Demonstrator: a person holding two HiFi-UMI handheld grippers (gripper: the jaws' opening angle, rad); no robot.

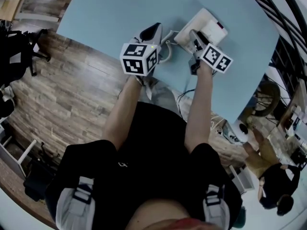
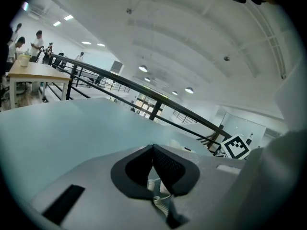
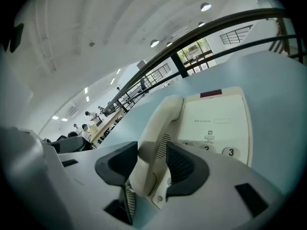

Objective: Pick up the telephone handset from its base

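A cream telephone base sits on the light blue table. Its handset lies in the cradle on the base's left side. My right gripper straddles the handset's near end, one dark pad on each side and close against it, with no squeeze showing. My left gripper hovers left of the base with its pads meeting at the tips. The coiled cord shows in the slit below those pads.
The table's near edge runs diagonally, with wooden floor to the left. A black railing runs behind the table. People stand at a far table. Another person is at the lower right.
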